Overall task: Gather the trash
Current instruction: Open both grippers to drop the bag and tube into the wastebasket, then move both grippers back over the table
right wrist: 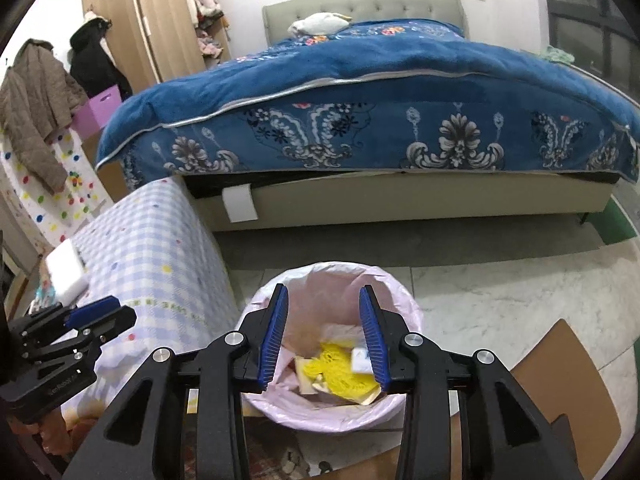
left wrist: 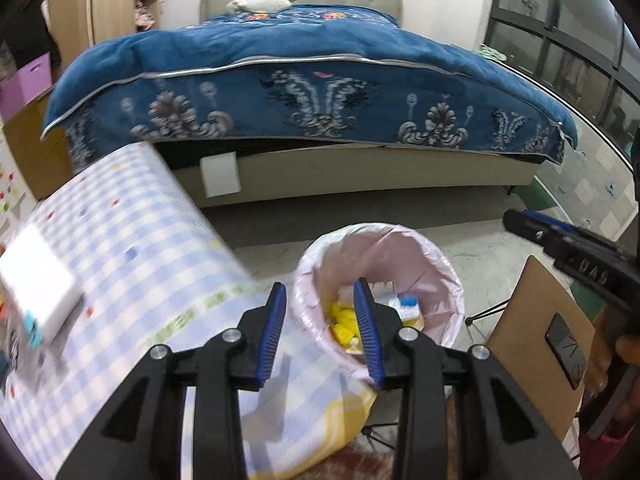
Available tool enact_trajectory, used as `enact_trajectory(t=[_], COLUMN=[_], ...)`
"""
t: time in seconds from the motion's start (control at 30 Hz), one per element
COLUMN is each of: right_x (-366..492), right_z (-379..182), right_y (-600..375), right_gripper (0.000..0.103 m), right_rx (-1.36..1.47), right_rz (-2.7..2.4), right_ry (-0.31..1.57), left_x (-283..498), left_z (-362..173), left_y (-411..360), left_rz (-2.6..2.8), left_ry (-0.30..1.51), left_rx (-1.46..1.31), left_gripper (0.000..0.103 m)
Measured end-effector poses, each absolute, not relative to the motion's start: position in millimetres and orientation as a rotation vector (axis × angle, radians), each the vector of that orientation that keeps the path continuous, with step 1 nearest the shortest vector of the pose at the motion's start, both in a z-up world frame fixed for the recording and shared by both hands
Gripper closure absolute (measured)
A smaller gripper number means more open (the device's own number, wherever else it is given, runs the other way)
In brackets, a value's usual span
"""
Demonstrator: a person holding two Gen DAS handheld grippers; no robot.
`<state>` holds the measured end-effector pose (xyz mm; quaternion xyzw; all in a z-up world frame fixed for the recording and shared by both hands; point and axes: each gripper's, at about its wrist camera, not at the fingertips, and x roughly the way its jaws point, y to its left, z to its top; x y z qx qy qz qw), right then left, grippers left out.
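Down on the pale marble floor [right wrist: 500,292], just off the corner of the tabletop, stands the round trash bin lined with a pink plastic bag [right wrist: 332,280]. Crumpled yellow wrappers [right wrist: 340,368] and a small white-and-blue packet [right wrist: 360,358] lie at its bottom.

Above the bin's mouth hangs the right gripper [right wrist: 324,332], black with blue ribbed pads, its jaws spread with nothing between them. At nine o'clock from the bin, the left gripper [left wrist: 320,328] hovers over the tabletop's edge, its jaws likewise parted and empty; through its own camera one pad overlaps the checked cloth and the other the bin's rim. No earlier view is on hand to judge any motion.

Covering the tabletop [right wrist: 160,248] is a blue-and-white checked cloth with coloured dots, and a white rectangular box [right wrist: 66,270] rests on it near the far left. At four o'clock from the bin sits a brown wooden chair seat [right wrist: 568,384].

At twelve o'clock, beyond the bin, stretches a bed with a deep-blue floral blanket [right wrist: 380,80] over a beige frame, a white pillow [right wrist: 320,22] at its head. Coats hang at ten o'clock beside a wooden wardrobe [right wrist: 160,20].
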<state>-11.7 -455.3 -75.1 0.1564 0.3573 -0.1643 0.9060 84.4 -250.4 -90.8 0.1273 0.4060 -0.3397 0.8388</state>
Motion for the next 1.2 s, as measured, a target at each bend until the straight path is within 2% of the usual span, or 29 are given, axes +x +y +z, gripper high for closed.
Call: enact_trajectory(t=[0.43,0.7,1.0,1.17,1.2], right_x=[-11.0,10.5,54.4,77.9,81.9], right_z=[-34.9,-25.7,-24.2,-33.3,-35.7], right_y=[-374.2,-304.1,-231.8,-197.6,-191.7], right_gripper=[0.065,0.065,0.065,0.065,0.062], right_rx=[0.256,0.218,0.110,0.059,0.049], right_rz=[-0.159,0.052,0.160,0.248,0.263], right_ry=[0.703,0.726,0.759,0.787,0.791], left_x=[63.8,62.1,68.0,75.0,77.7], left_z=[-54.7,-50.6,-48.1,-51.4,-53.1], left_y=[-155.9,-78.4,14.1,51.0,57.6], left_rz=[-0.572,-0.412,-0.171,-0.062,-0.050], left_ry=[0.793,0.804,0.768,0.768,0.772], left_rx=[0.188,0.117,0.071,0.065,0.058], left_gripper=[0.069,0.063,0.038,0.036,0.036])
